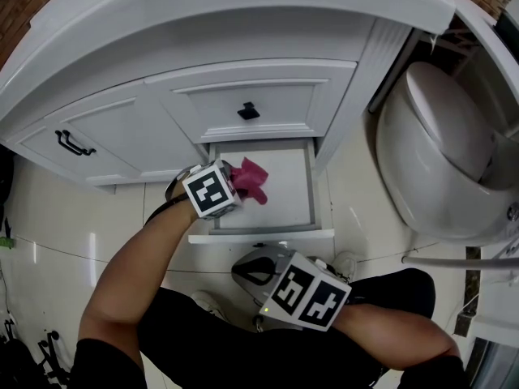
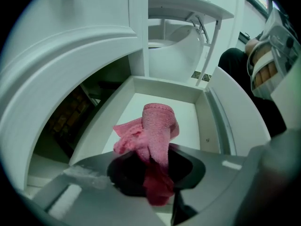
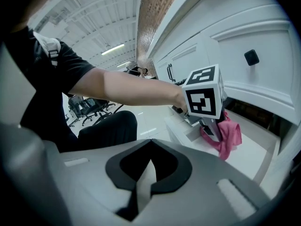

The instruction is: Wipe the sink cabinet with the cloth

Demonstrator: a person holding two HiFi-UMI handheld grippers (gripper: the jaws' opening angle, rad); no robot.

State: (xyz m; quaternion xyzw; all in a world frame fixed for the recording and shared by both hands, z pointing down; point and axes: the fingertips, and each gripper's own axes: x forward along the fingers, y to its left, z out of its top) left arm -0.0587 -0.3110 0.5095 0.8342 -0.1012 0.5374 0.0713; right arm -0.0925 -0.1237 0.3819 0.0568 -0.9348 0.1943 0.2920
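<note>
Both jaws of the left gripper (image 1: 237, 183) are pressed together on the pink cloth (image 1: 251, 181). The cloth bunches out past the jaw tips toward 12 o'clock in the left gripper view, over the white floor of the open bottom drawer (image 1: 284, 209). Whether the cloth touches that floor is hard to tell. The right gripper (image 1: 253, 271) sits at 6 o'clock from the drawer in the head view, jaws closed with nothing between them. The white sink cabinet (image 1: 122, 128) fills the view's top, with a black knob (image 1: 248, 111) on the drawer front above and a black bar handle (image 1: 73, 143) at 9 o'clock. A white toilet (image 1: 438, 152) stands at 3 o'clock on the pale glossy tile floor (image 1: 49, 225). Behind the person, the right gripper view shows a brick wall (image 3: 157, 8) and office chairs (image 3: 87, 107). Each gripper's cube bears only black-and-white square markers.
</note>
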